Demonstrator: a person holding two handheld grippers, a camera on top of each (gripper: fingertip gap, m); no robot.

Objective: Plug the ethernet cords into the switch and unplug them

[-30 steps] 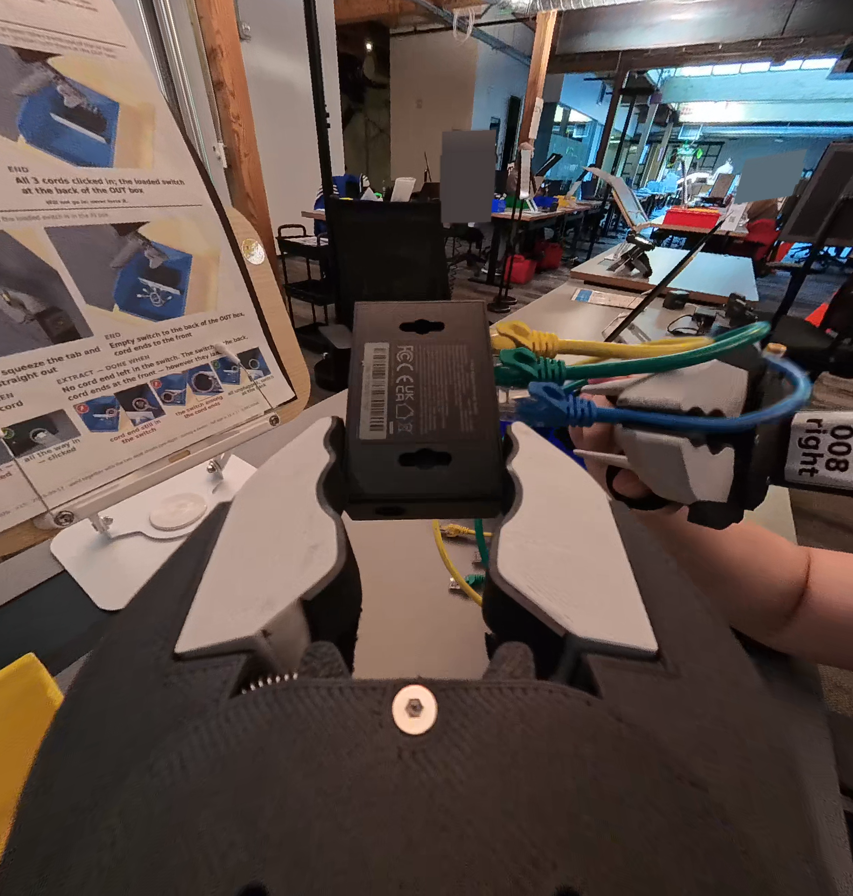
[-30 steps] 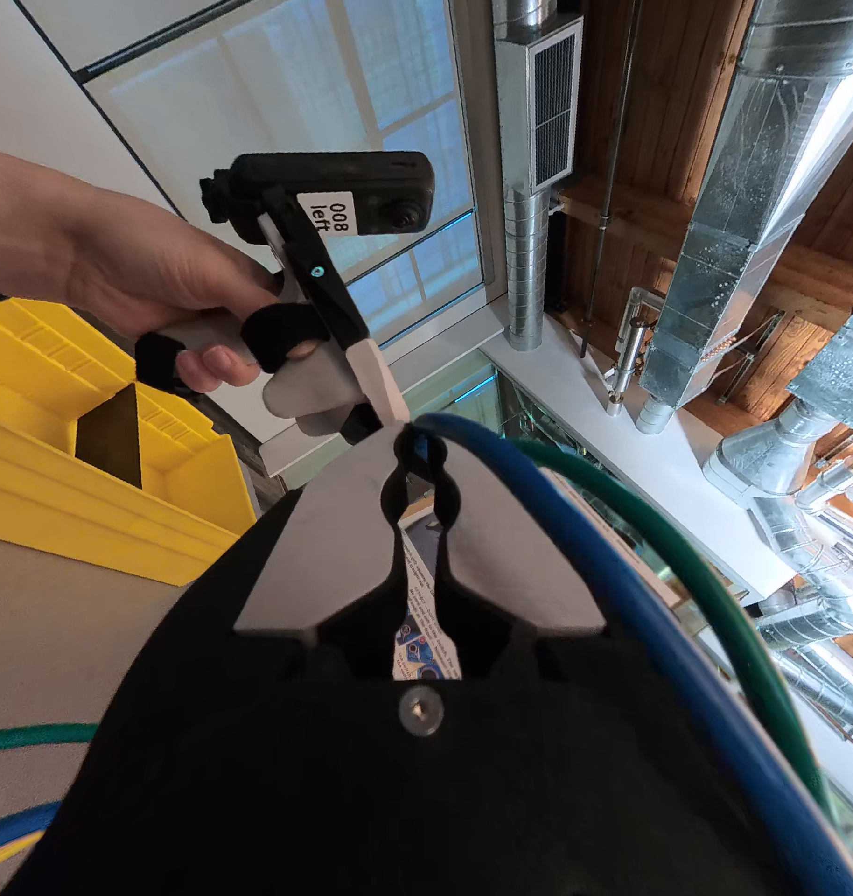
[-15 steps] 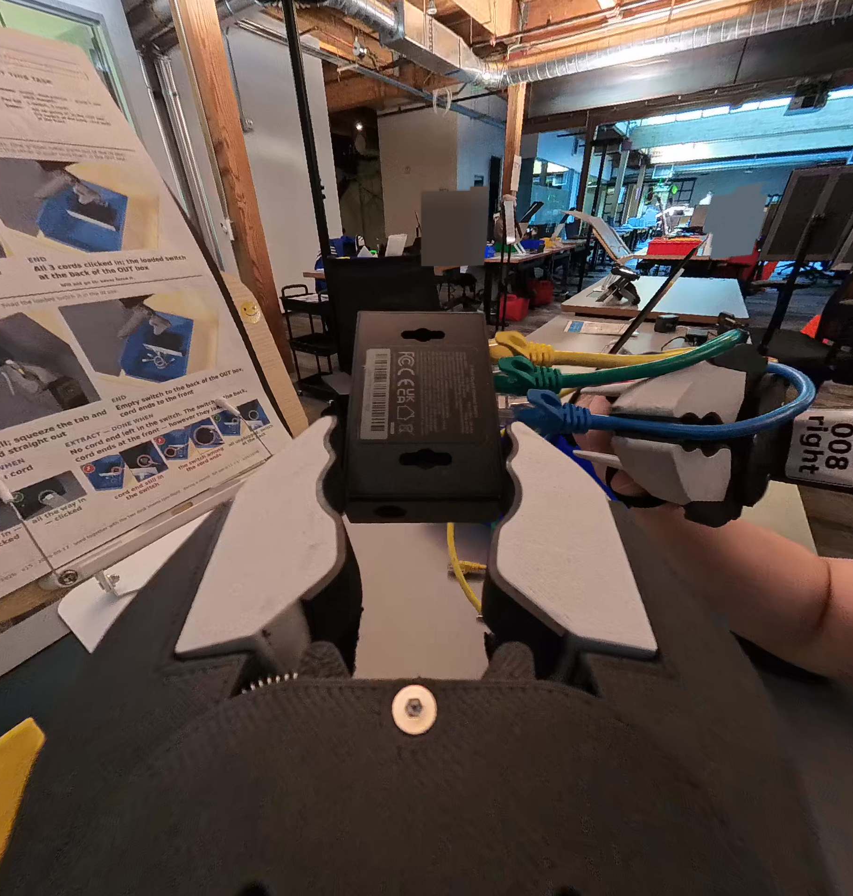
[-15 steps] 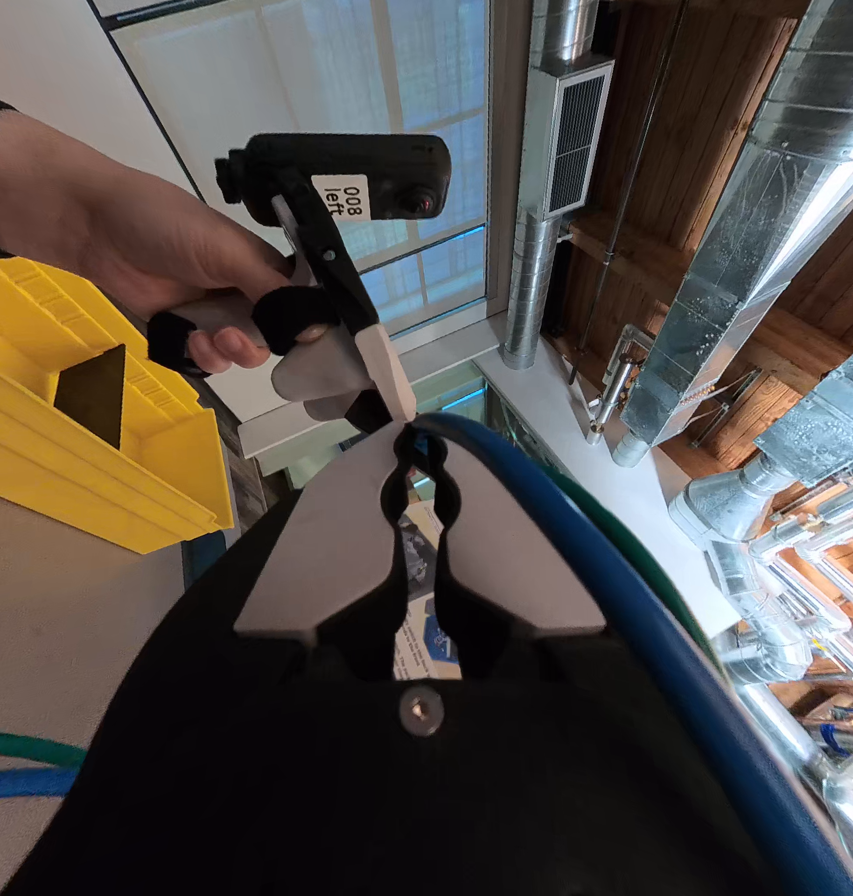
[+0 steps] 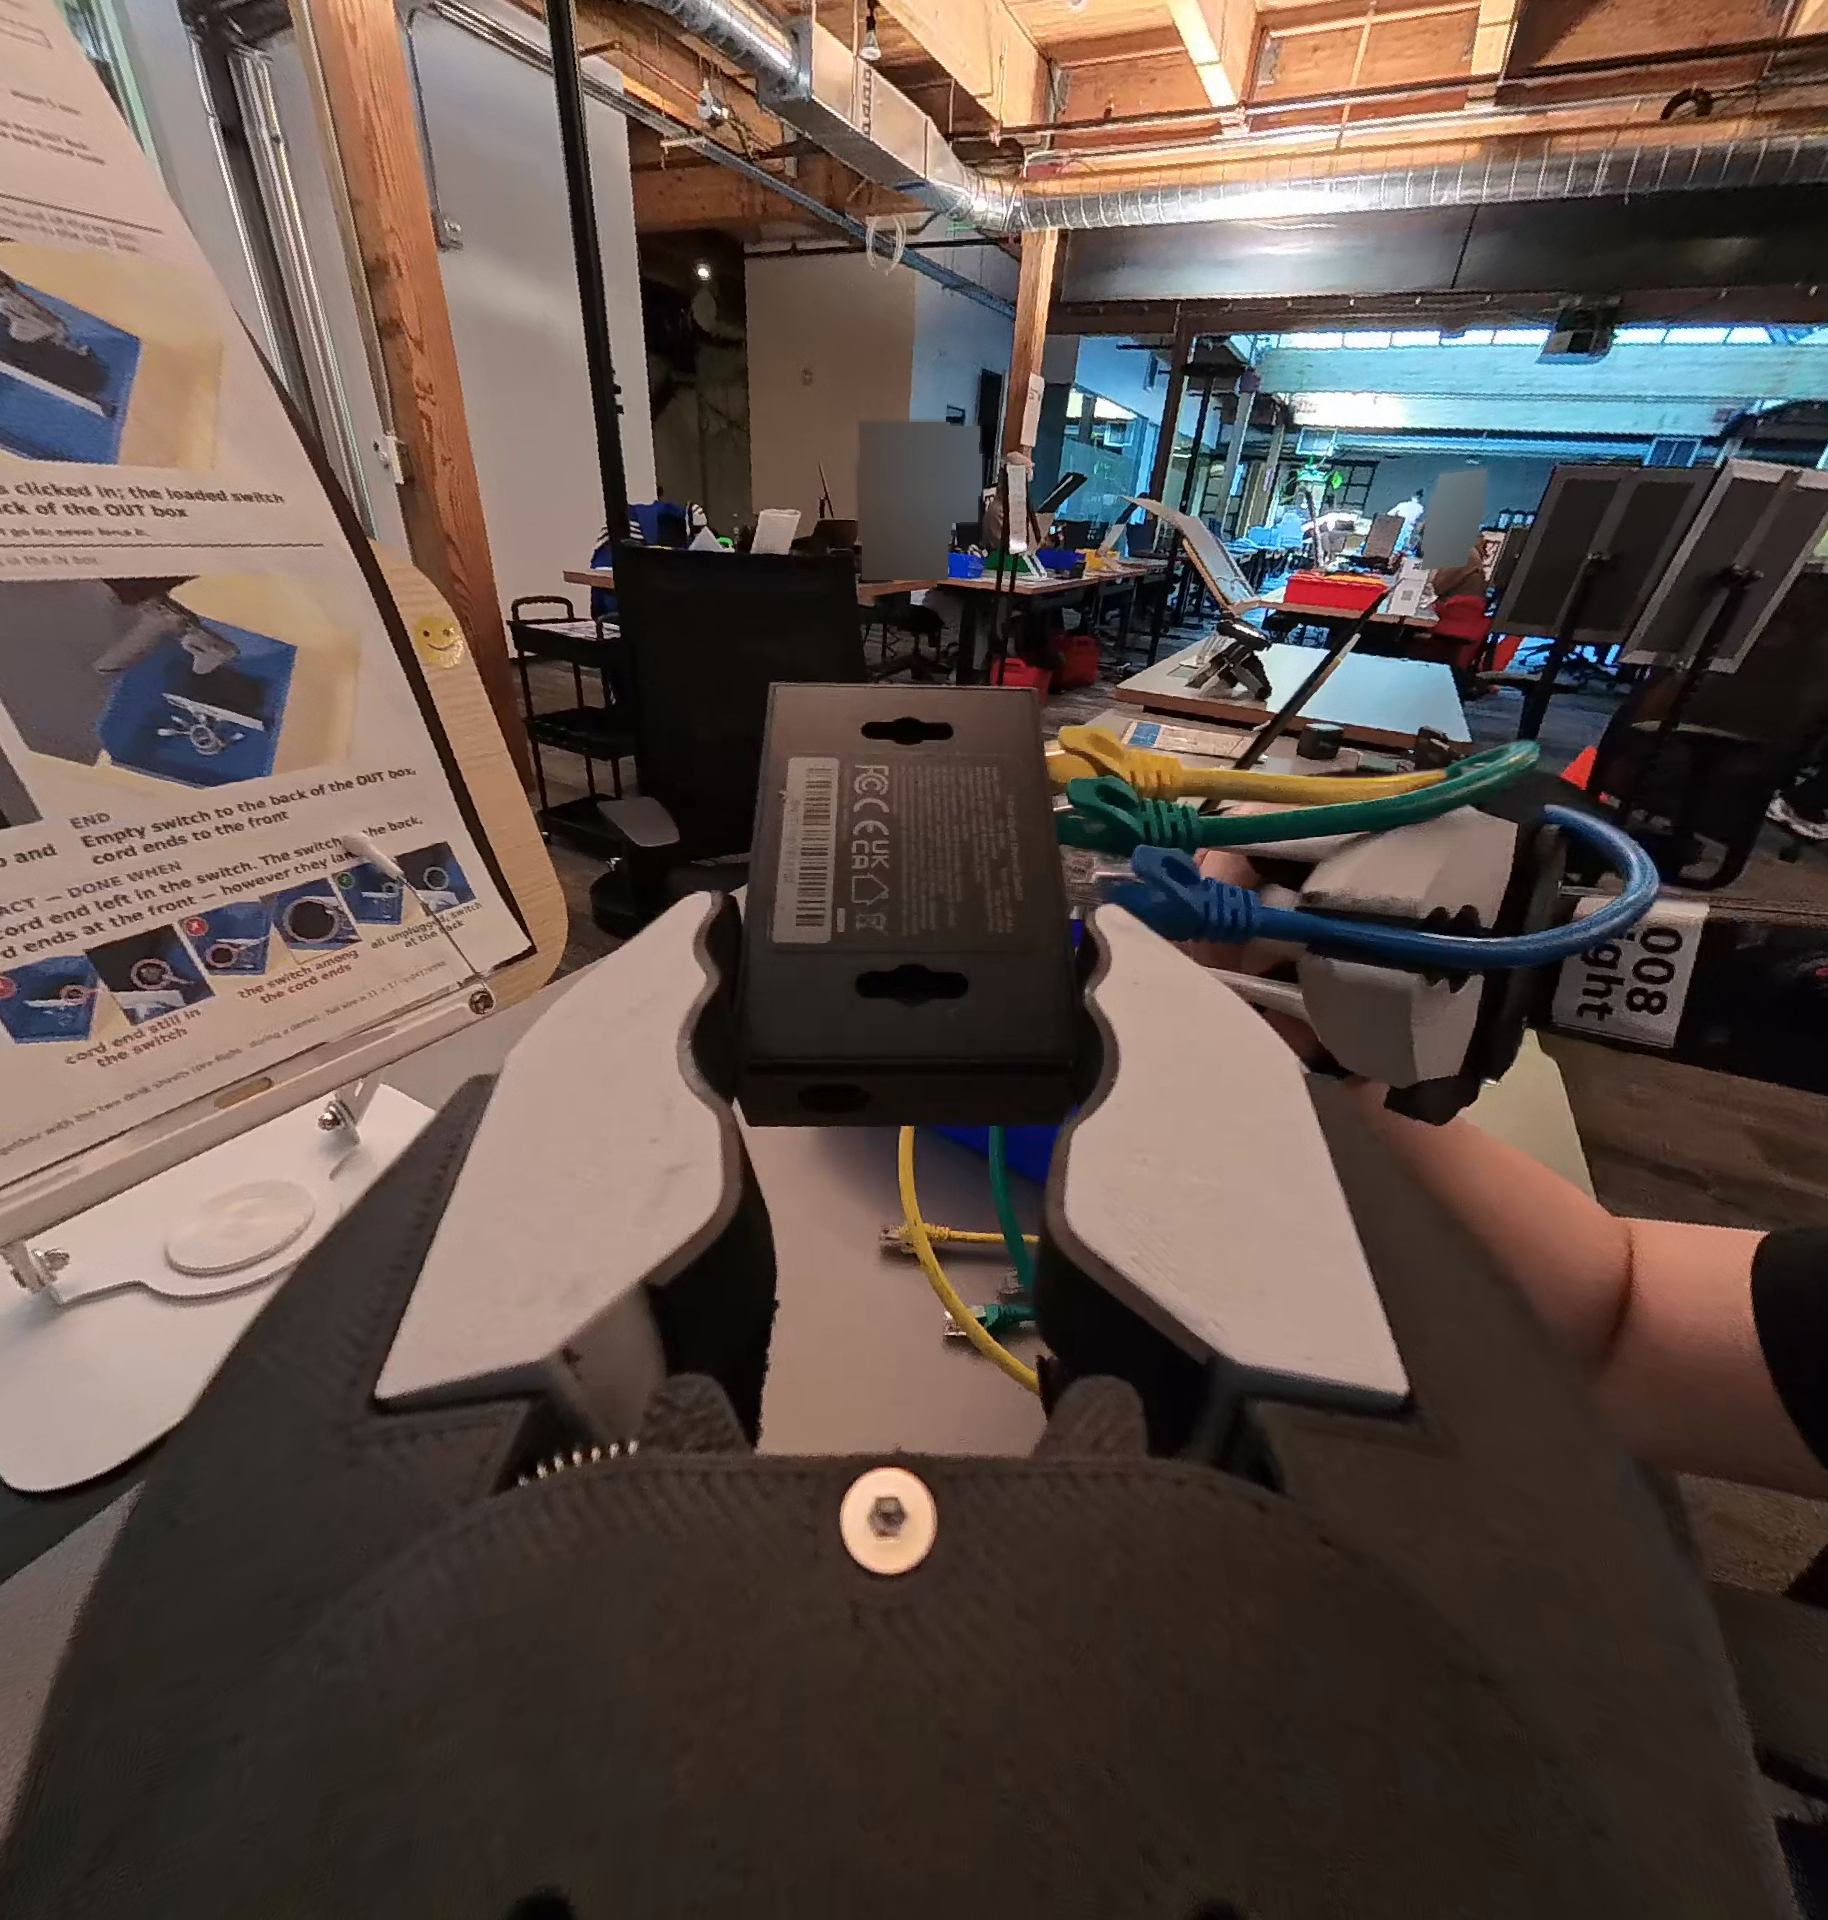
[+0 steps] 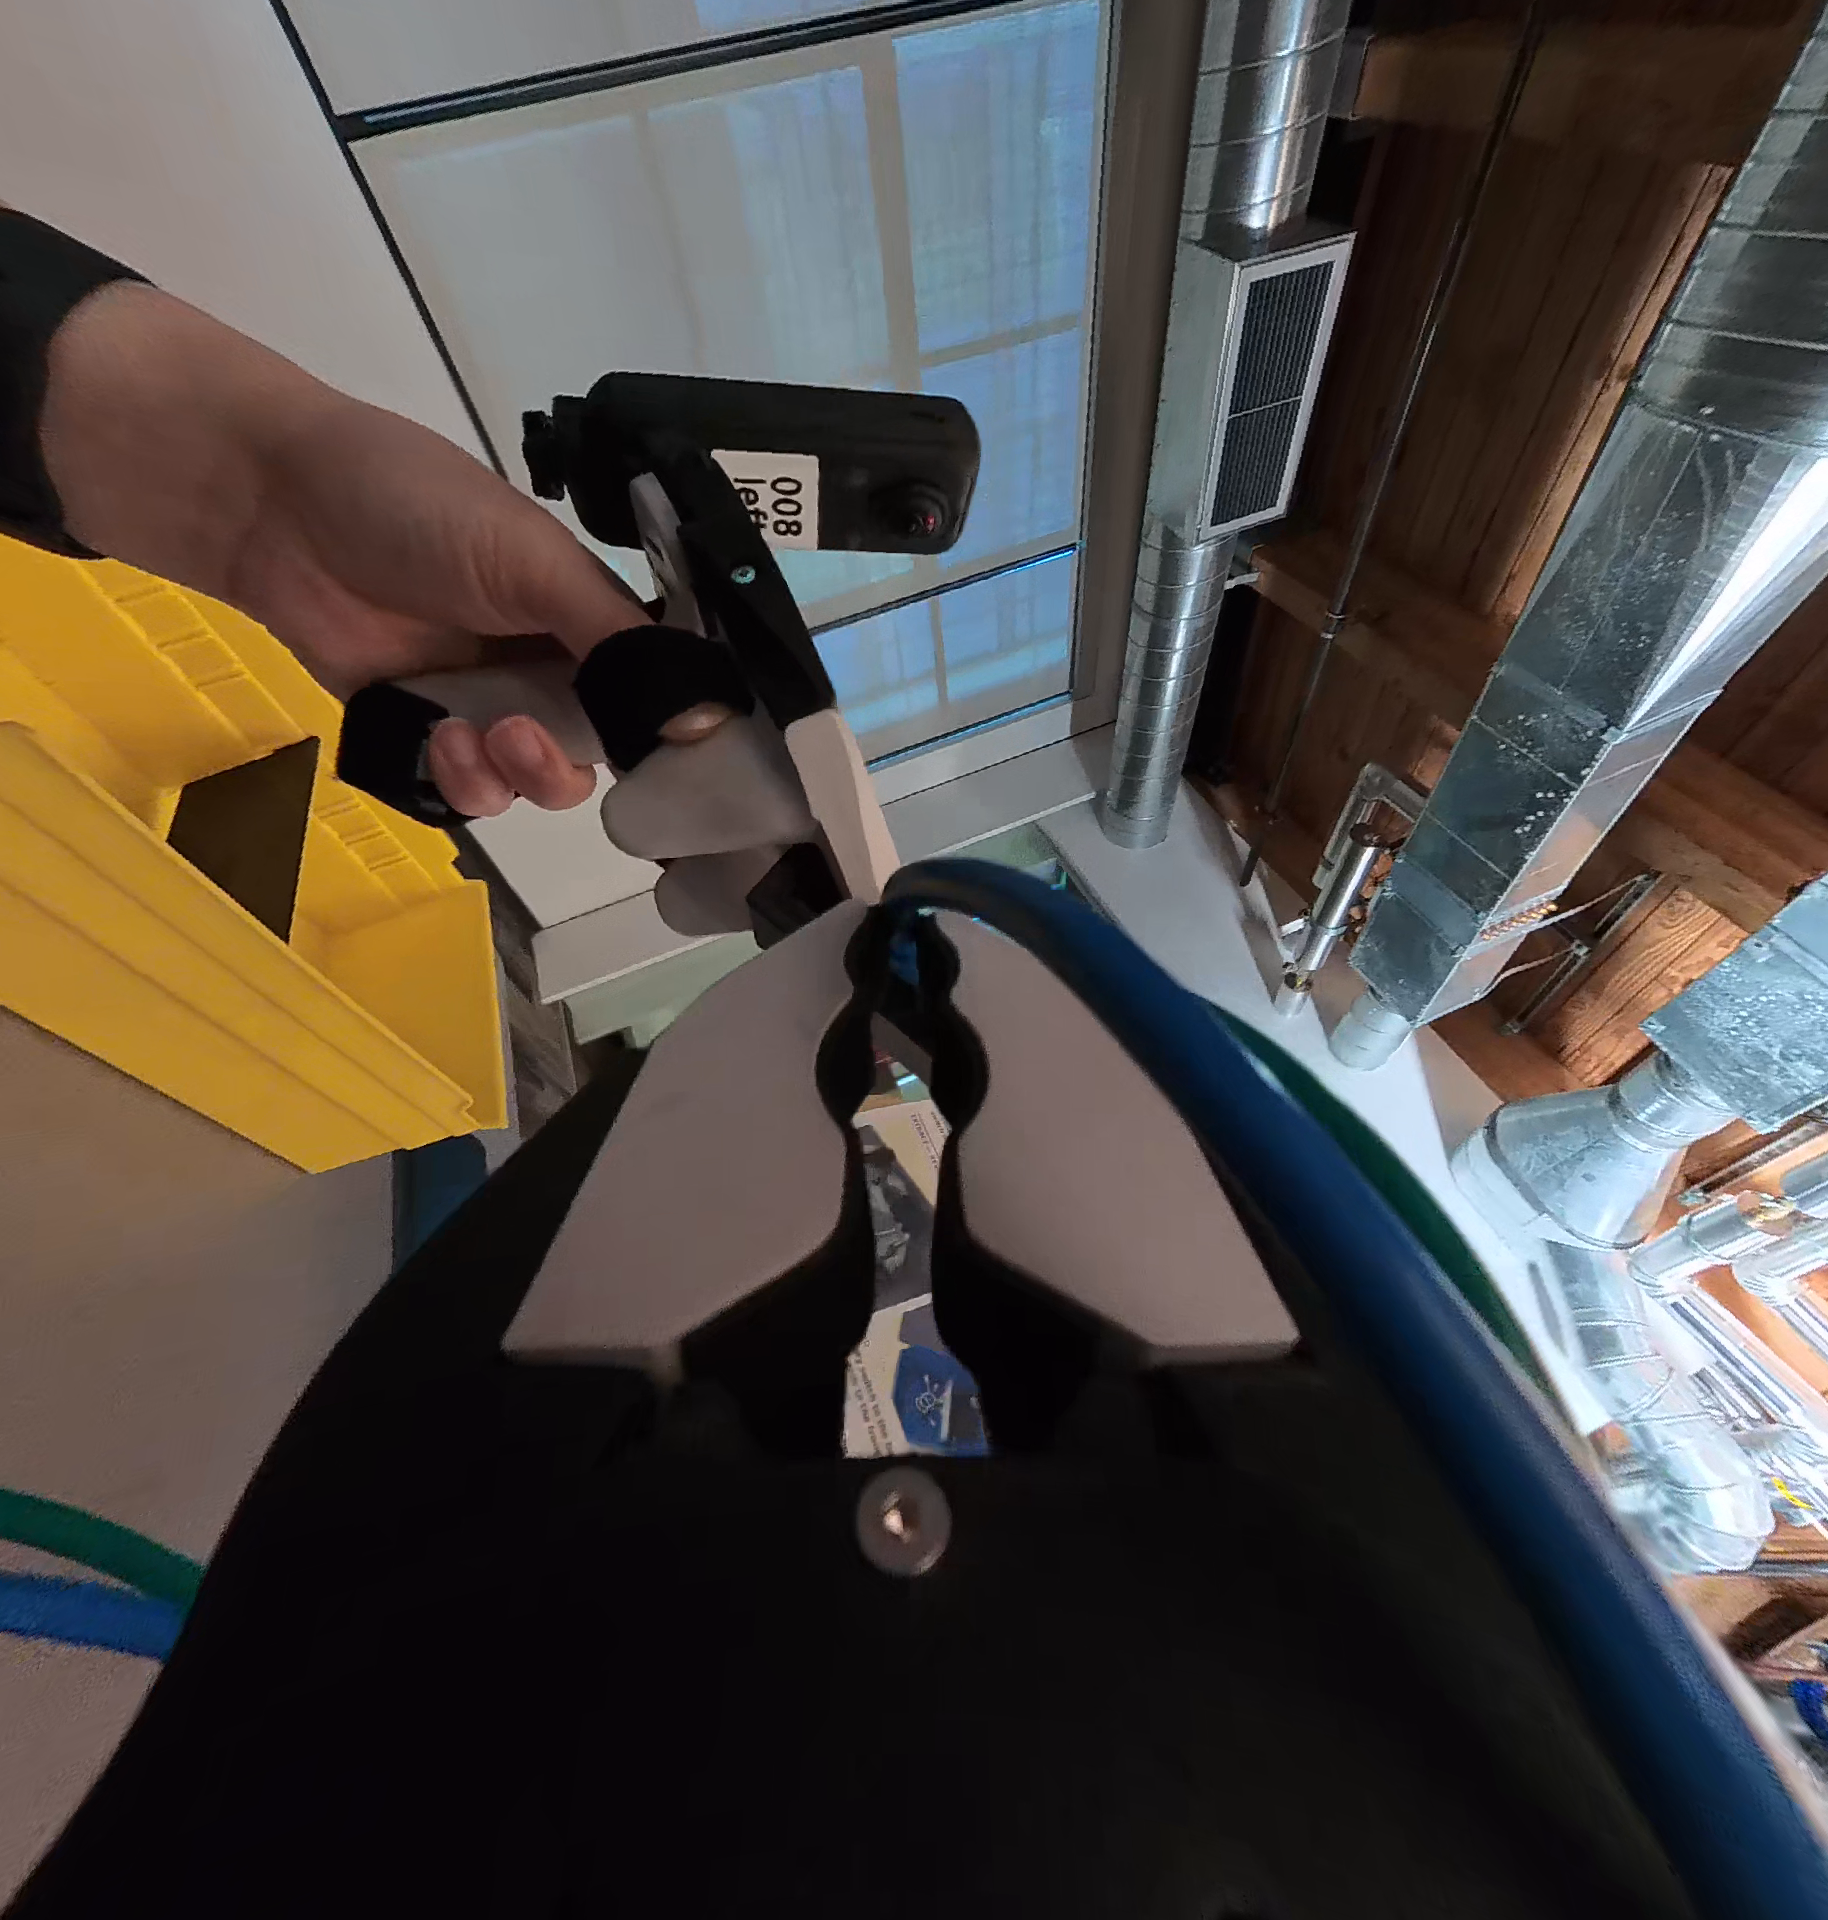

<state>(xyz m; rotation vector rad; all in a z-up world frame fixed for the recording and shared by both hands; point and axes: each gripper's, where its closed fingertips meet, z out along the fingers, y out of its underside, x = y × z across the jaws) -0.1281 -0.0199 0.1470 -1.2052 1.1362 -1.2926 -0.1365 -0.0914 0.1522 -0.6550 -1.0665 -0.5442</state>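
Observation:
My left gripper (image 5: 899, 935) is shut on the black switch (image 5: 905, 883) and holds it above the table, label side up. The yellow cord (image 5: 1118, 767) and green cord (image 5: 1138, 823) are plugged into its right side. The blue cord's plug (image 5: 1190, 902) is at the lowest port, with its clear tip showing; I cannot tell if it is seated. My right gripper (image 5: 1305, 945) is shut on the blue cord just behind the plug. In the right wrist view the right gripper (image 6: 905, 935) pinches the blue cord (image 6: 1149, 1008), and the left gripper (image 6: 785, 831) is just beyond it.
An instruction board (image 5: 162, 727) on a white stand (image 5: 110, 1299) is at the left. Loose yellow and green cord ends (image 5: 951, 1278) lie on the grey table (image 5: 858, 1371) below the switch. A yellow bin (image 6: 214, 883) sits on the table near the left hand.
Both grippers and the switch have tilted upward together, so more ceiling shows. Both grips are unchanged, and the blue plug stays at the switch's side.

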